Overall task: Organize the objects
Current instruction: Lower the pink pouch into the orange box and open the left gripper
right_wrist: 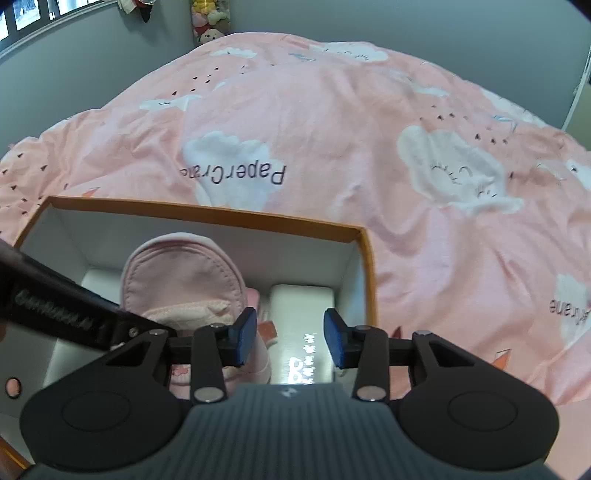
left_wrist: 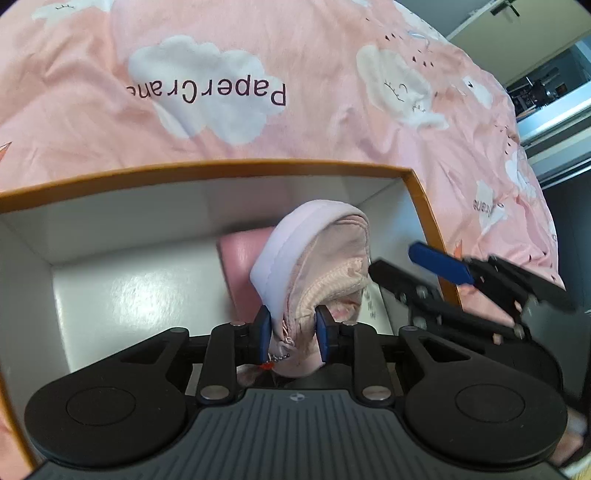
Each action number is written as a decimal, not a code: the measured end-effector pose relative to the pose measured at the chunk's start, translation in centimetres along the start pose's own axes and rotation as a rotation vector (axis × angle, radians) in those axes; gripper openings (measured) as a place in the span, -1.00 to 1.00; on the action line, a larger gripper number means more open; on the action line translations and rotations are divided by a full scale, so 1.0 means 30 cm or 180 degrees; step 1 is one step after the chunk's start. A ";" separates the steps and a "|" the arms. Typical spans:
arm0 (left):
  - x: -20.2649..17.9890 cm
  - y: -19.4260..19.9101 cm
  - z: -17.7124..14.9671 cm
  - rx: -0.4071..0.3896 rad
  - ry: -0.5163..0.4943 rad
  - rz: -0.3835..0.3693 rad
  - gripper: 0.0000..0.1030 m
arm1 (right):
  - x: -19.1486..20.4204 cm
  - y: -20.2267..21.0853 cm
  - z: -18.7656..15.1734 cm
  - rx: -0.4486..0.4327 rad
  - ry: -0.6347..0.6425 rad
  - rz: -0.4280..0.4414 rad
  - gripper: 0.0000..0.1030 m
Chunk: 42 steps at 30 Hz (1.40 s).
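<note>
An orange-rimmed cardboard box (left_wrist: 258, 167) (right_wrist: 207, 215) with white inner walls sits on the bed. My left gripper (left_wrist: 293, 332) is shut on a pink fabric bag (left_wrist: 325, 258) (right_wrist: 181, 277), its blue pads pressing the zipped end, and the bag hangs down into the box. A flat pink item (left_wrist: 236, 266) lies on the box floor behind the bag. My right gripper (right_wrist: 290, 341) (left_wrist: 391, 258) stands open over the box's right side with nothing between its pads. Below it lies a glossy white packet (right_wrist: 303, 306) with print on it.
A rumpled pink duvet (right_wrist: 332, 129) (left_wrist: 295, 74) with white clouds and "PaperCrane" lettering surrounds the box. Plush toys (right_wrist: 208, 22) sit against the grey far wall. Shelving and a doorway (left_wrist: 546, 85) show past the bed's right edge.
</note>
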<state>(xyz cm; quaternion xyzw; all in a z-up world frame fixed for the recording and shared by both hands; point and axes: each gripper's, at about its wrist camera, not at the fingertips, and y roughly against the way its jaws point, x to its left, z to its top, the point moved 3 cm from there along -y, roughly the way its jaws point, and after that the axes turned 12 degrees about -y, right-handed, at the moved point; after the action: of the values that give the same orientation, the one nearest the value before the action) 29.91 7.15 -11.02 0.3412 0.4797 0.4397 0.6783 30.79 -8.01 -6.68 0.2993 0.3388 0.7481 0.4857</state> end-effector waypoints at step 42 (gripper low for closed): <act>-0.144 0.194 -0.153 -0.1438 -0.0362 0.0988 -0.50 | 0.038 0.061 -0.095 -0.0062 -0.0493 0.0147 -0.04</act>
<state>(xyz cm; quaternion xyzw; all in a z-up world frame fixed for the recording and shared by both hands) 23.31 5.57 -5.75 0.2749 0.2727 0.6142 0.6876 27.22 -8.10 -6.78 0.3593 0.2859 0.7370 0.4959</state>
